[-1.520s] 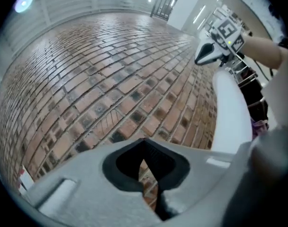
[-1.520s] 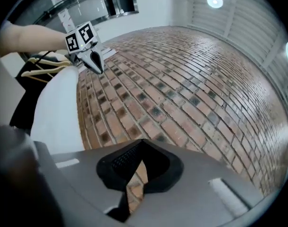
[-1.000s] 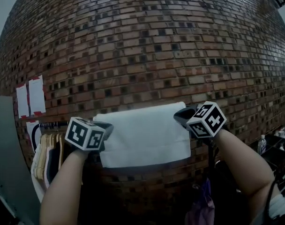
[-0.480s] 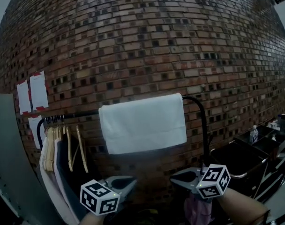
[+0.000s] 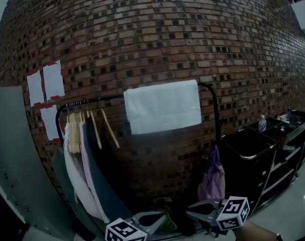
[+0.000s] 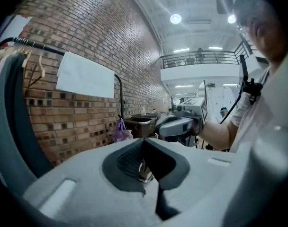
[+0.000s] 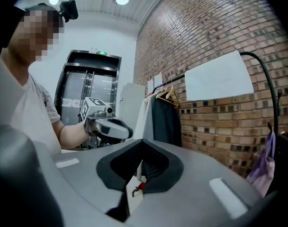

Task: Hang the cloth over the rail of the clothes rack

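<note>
Up on the clothes rack's top rail (image 5: 95,101), toward its right-hand end in the head view, hangs the white cloth (image 5: 162,107). It's draped over the bar and lies flat vs. the brick wall (image 5: 167,34). One side edge sits just beside the bend where the rail curves down into the post.

Both my tongs are well below it, at the bottom of the head view, nowhere near touching it. My left gripper (image 5: 166,216) has its jaws pressed together w/ nothing btwn them. My right gripper (image 5: 189,212) is the same: jaws closed tight, empty. The tips point toward each other w/ a gap btwn.

Other end of the rail has wooden hangers (image 5: 100,129), plus a pale garment (image 5: 74,169) and a dark garment (image 5: 100,185). A purple bag (image 5: 212,177) hangs low by the post. A dark cart (image 5: 248,149) stands beside the rack w/ a bottle (image 5: 262,123) on top. Three paper sheets (image 5: 53,79) are taped to the wall.
</note>
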### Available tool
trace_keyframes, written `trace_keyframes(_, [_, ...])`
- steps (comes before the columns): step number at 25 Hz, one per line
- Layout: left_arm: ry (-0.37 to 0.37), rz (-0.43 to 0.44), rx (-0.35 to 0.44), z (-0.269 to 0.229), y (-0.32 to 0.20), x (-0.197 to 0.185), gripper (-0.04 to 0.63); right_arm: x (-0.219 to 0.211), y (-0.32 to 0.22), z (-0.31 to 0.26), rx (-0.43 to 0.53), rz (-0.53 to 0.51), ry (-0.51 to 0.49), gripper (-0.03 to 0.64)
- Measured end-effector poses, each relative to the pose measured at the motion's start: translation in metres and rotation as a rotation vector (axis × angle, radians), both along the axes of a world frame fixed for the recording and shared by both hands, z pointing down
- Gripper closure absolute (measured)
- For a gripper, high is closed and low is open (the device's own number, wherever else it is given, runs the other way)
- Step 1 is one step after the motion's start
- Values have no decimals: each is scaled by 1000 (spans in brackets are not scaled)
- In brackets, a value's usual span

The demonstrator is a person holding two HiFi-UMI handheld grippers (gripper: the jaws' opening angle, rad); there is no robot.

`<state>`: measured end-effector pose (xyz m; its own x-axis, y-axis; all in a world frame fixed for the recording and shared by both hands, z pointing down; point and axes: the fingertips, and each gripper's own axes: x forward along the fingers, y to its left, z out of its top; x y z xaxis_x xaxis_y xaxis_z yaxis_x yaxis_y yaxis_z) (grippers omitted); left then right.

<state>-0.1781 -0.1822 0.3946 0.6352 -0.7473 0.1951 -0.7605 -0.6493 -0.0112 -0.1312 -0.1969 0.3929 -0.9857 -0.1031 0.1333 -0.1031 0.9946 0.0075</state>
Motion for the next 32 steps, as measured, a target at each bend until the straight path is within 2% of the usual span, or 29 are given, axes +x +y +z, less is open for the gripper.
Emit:
trace_keyframes(5, [42,-6,-38,24,65,19,594,6,85,53,-116,-19,41,615])
trace_keyframes(14, [71,-16,-97,50,151,67,594,40,167,61,-135,-85,52,615])
trace_keyframes(18, [74,-21,-118,58,190,100,594,79,201,57,-144,-129,34,615])
trace_keyframes(23, [77,-41,-137,56,242,168,594,148,252,49,-142,-156,27,615])
trace_keyframes(29, [64,-46,-113,51,289,239,594,218,299,47,-119,-168,29,615])
trace_keyframes(32, [67,-49,-107,48,299,259,594,237,309,46,-106,-165,26,615])
